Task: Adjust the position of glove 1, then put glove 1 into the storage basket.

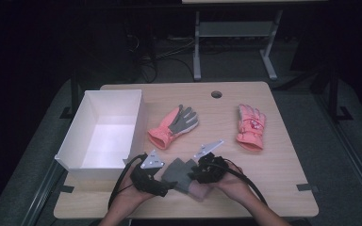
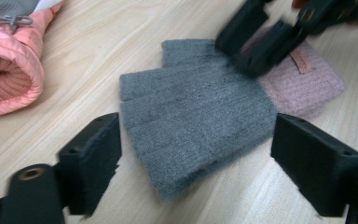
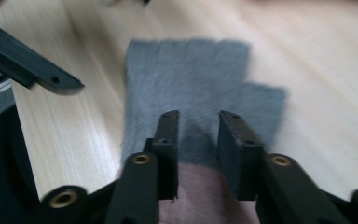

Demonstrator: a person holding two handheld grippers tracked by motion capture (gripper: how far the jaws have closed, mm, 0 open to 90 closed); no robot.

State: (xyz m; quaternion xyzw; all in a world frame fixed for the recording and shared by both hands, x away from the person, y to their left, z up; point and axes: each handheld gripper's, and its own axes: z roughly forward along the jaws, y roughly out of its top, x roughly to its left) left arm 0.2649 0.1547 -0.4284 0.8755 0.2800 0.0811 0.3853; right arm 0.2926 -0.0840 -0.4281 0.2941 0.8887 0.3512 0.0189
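A grey knit fingerless glove [image 1: 176, 172] with a pink cuff [image 1: 199, 190] lies flat near the table's front edge. In the left gripper view the glove [image 2: 191, 121] has its finger end between the wide-apart jaws of my left gripper [image 2: 196, 163], which flank it without pinching it. My right gripper [image 3: 198, 126] hovers over the glove [image 3: 186, 74] where grey meets the pink cuff [image 3: 200, 191]. Its jaws stand a narrow gap apart with nothing clamped between them. From the left gripper view, the right gripper [image 2: 256, 39] sits over the glove's far side. In the high view my left gripper [image 1: 167, 181] and right gripper [image 1: 195, 172] face each other across the glove.
An empty white box [image 1: 75, 141] stands at the left of the table. A pink ski glove with a grey palm [image 1: 174, 125] lies mid-table, and its cuff [image 2: 4, 79] is close to my left gripper. A second pink ski glove [image 1: 251, 126] lies to the right. A cable hole [image 1: 216, 94] is at the back.
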